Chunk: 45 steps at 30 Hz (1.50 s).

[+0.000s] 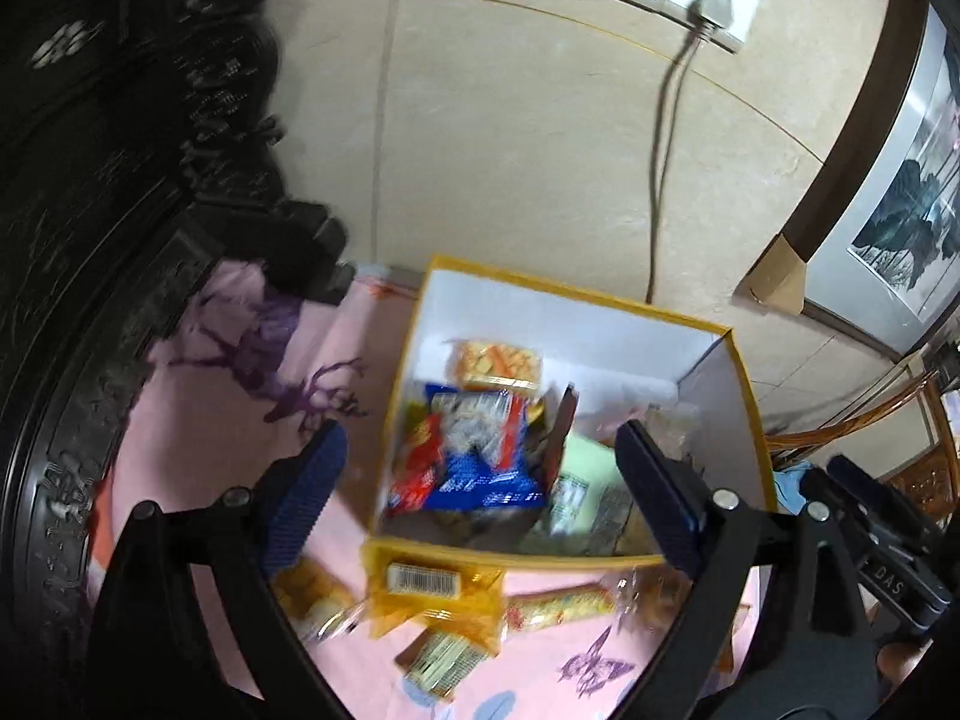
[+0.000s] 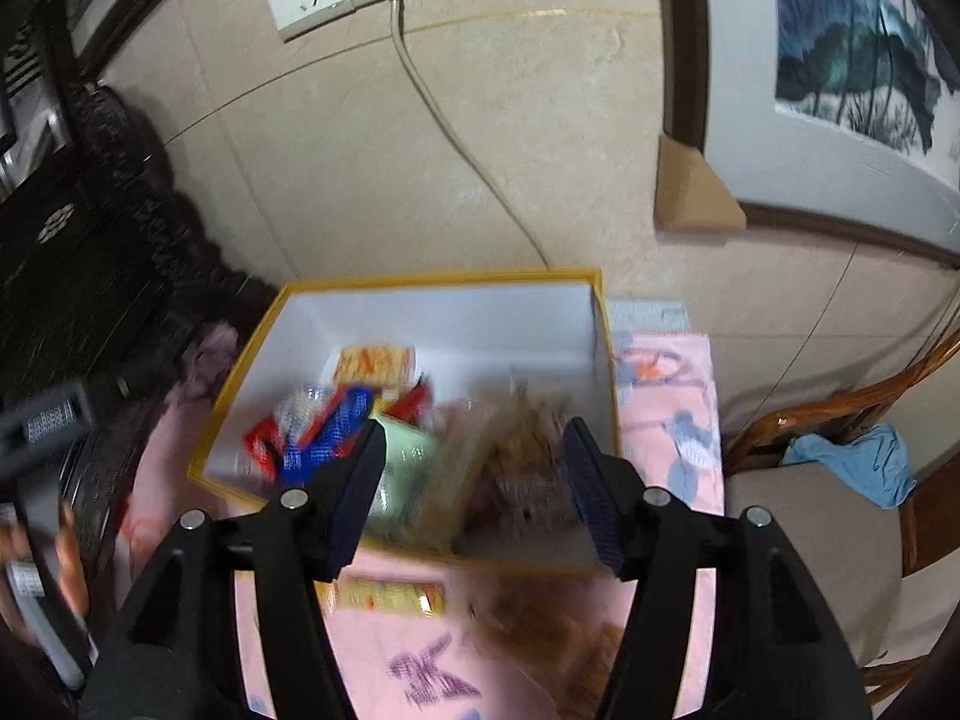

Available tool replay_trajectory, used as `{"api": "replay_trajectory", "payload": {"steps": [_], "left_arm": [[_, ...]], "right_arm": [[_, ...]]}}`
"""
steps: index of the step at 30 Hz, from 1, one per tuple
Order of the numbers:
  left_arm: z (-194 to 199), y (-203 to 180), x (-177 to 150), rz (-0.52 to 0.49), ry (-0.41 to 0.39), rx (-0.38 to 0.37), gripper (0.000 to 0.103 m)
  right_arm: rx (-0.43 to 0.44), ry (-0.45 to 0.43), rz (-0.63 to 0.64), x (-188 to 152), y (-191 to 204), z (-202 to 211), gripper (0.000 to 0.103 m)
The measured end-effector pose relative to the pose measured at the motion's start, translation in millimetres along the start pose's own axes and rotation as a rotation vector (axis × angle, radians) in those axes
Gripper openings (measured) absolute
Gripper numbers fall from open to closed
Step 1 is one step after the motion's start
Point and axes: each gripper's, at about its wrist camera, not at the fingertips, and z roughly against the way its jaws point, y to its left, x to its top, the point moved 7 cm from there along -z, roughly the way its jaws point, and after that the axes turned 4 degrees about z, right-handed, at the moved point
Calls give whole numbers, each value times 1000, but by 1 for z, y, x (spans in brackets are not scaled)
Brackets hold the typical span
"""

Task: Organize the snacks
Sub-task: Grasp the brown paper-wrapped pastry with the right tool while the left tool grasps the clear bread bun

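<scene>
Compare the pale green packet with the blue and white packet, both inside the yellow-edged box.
The pale green packet is one plain light colour; the blue and white packet is busy, with bright blue and red beside it. In the yellow-edged box the green one lies nearer the middle, next to a brownish clear bag; the blue one sits toward the left wall. Both rest loose in the snack pile, untouched by either gripper.

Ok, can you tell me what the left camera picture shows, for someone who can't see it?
An open hand-held gripper hangs empty over a yellow-edged box holding snack packets. More snacks lie on a pink cloth in front of the box.
</scene>
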Motion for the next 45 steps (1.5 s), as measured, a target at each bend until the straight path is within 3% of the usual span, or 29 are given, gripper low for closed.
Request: {"api": "replay_trajectory", "payload": {"steps": [5,11,16,23,27,29,30,32,40,45], "left_arm": [[19,32,-49,-19,-4,7,92],[14,76,-126,76,98,14,92],[17,99,-158,108,160,48,92],[25,107,-177,111,179,57,92],[23,81,-181,68,195,18,92],[21,62,-182,40,200,-5,92],[18,46,-184,10,208,-25,92],[12,15,-185,-57,214,-59,92],[-37,-119,-199,-414,233,-165,92],[-82,-166,-208,-485,305,-156,92]], "right_arm": [[-63,82,12,-75,-38,10,64],[-124,230,-163,-173,-75,-7,64],[-116,238,-286,-196,-77,-29,64],[-126,272,-250,-200,-58,-63,64],[-155,276,-212,-207,-53,-68,65],[-168,276,-174,-208,-52,-68,60],[-169,274,-156,-209,-51,-67,42],[-157,280,-131,-211,-49,-64,34],[-61,334,-151,-254,-32,-26,33],[-60,338,-132,-270,-25,-13,33]]}}
